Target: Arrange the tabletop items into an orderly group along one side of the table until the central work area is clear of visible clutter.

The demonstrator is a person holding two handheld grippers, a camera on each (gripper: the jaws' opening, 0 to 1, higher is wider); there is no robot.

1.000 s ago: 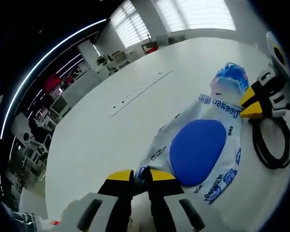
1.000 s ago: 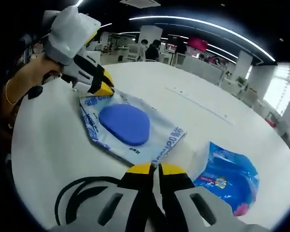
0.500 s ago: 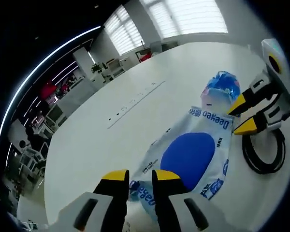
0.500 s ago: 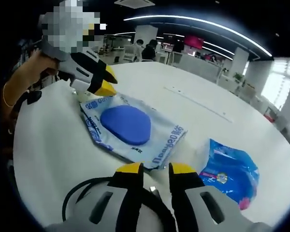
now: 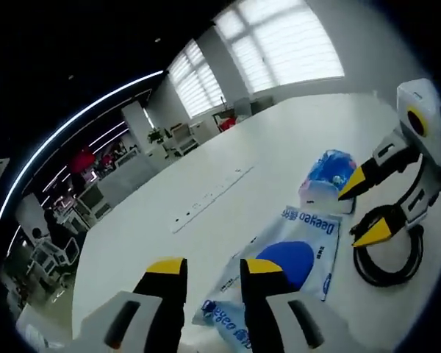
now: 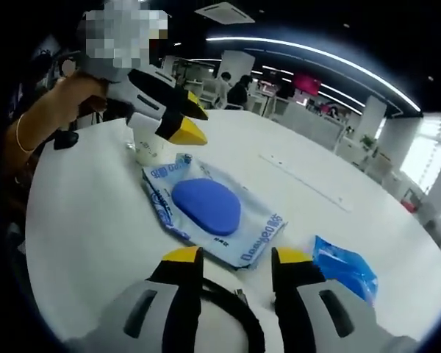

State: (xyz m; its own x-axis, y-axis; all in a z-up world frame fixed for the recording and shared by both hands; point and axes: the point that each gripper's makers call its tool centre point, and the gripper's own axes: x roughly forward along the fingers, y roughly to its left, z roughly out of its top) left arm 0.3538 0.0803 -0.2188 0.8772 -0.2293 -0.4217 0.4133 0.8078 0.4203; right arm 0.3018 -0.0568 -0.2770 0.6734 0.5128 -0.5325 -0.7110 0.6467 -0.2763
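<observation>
left hand-held gripper released | right hand-held gripper released | wipes pack flat on table

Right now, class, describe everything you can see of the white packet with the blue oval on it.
The white packet is a flat, glossy plastic pouch with a large blue oval in its middle and blue lettering along its edges. It lies flat on the white table, slightly wrinkled, between the left gripper and the right gripper. Neither gripper touches it; both stand open above it.

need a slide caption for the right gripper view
Open right gripper above a black cable coil, facing a white wipes pack and blue packet; left gripper open beyond.
</observation>
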